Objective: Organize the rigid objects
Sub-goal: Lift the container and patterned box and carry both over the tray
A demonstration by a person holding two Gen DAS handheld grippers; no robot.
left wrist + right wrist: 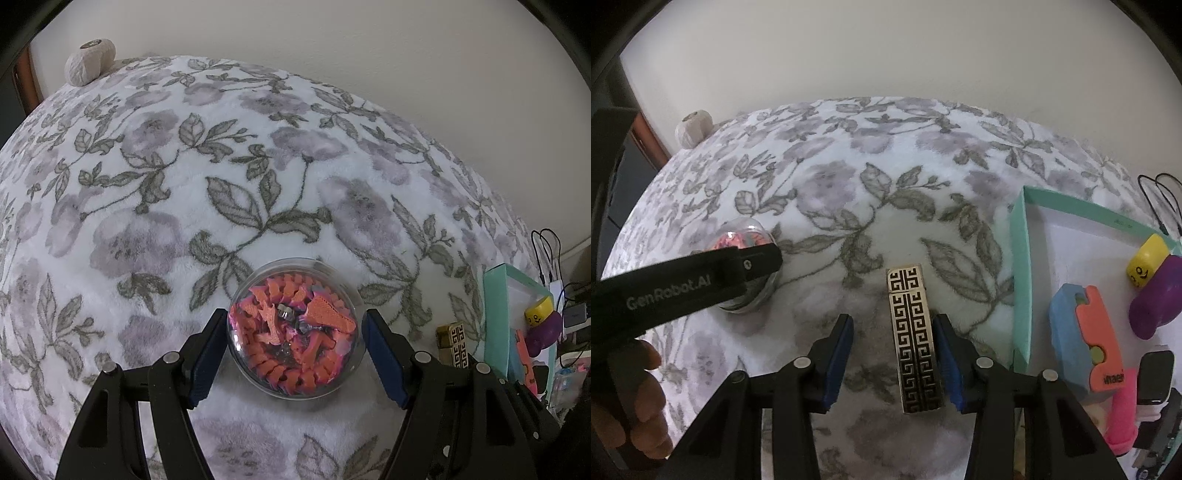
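While a clear round box (293, 326) of orange pieces sits on the flowered blanket (229, 177), the left gripper (295, 356) straddles it, jaws apart, pads just clear of its sides. Nearby, a gold patterned lighter (915, 338) lies between the right gripper's (895, 363) parted jaws, against the right pad, beside a green tray (1021, 280).

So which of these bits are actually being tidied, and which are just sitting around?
Being tidied:
- clear round plastic case of orange pieces
- gold rectangular lighter with black key pattern
- mint-green cardboard tray

Lying about:
- floral fleece blanket
- beige yarn ball
- black cables
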